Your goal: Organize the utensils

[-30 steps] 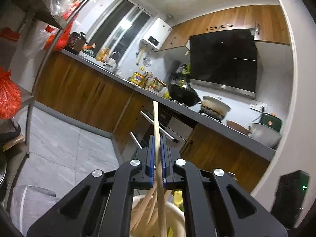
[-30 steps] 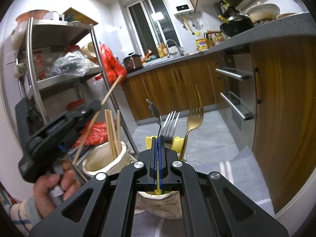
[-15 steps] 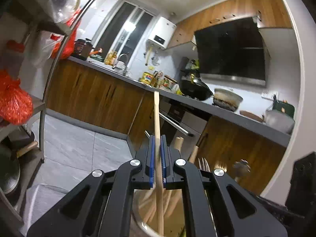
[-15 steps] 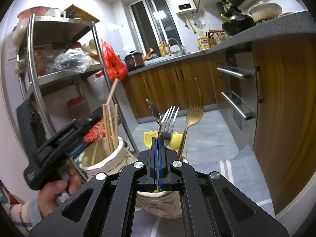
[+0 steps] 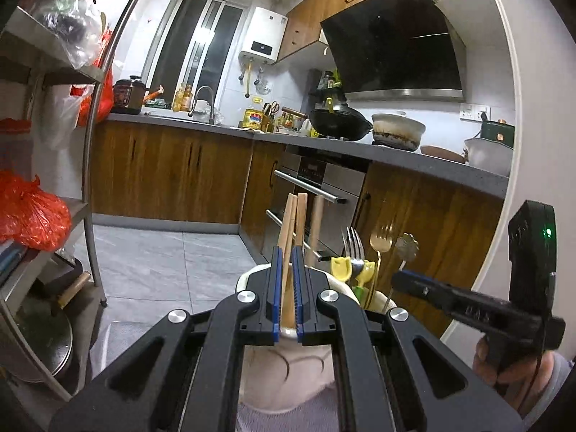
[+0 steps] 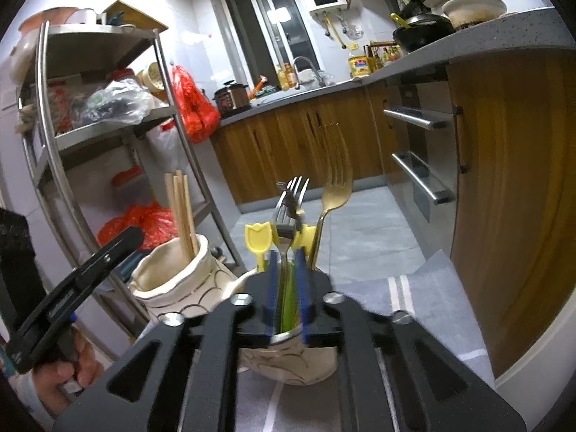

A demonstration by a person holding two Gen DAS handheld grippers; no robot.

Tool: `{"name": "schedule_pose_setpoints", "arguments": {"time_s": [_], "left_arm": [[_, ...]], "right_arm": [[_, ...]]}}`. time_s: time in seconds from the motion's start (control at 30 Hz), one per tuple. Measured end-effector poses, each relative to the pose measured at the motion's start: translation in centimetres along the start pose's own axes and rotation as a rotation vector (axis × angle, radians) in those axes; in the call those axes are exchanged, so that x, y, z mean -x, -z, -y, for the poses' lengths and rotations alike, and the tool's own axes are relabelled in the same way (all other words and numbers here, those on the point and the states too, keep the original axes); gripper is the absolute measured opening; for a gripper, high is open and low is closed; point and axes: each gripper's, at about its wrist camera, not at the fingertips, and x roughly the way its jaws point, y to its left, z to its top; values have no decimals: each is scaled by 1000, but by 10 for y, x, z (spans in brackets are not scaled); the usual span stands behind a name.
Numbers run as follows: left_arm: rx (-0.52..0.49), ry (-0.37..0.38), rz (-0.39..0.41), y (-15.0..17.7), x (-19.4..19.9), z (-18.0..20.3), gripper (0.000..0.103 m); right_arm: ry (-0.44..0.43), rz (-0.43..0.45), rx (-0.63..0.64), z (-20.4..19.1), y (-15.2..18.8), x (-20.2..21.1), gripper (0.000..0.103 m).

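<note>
Two ceramic holders stand side by side on the grey mat [image 6: 432, 288], one per utensil type. Left holder [image 6: 172, 273]: wooden chopsticks [image 6: 181, 212] only. The left gripper [image 5: 287, 277] is clamped on one chopstick [image 5: 286, 252], now upright and low in that holder; a second ago it was tilted and raised. Right holder [image 6: 288, 360]: forks [image 6: 291, 198] and yellow-handled pieces. The right gripper [image 6: 287, 280], previously shut on a fork stem, is opening, leaving the fork standing loose between its pads.
</note>
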Motion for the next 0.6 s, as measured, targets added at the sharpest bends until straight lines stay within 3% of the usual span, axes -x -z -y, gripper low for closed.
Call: {"name": "schedule_pose_setpoints", "arguments": {"time_s": [0.27, 0.43, 0.53, 0.6], "left_arm": [[-38, 6, -54, 6, 28, 10, 5], [-64, 14, -112, 20, 40, 17, 5], [-104, 5, -130, 28, 43, 24, 6], [-126, -6, -146, 30, 42, 27, 14]], "right_arm": [[50, 8, 11, 5, 12, 28, 27], [93, 4, 81, 0, 26, 39, 28], [107, 5, 116, -3, 33, 42, 34], [125, 9, 150, -7, 36, 44, 39]]}}
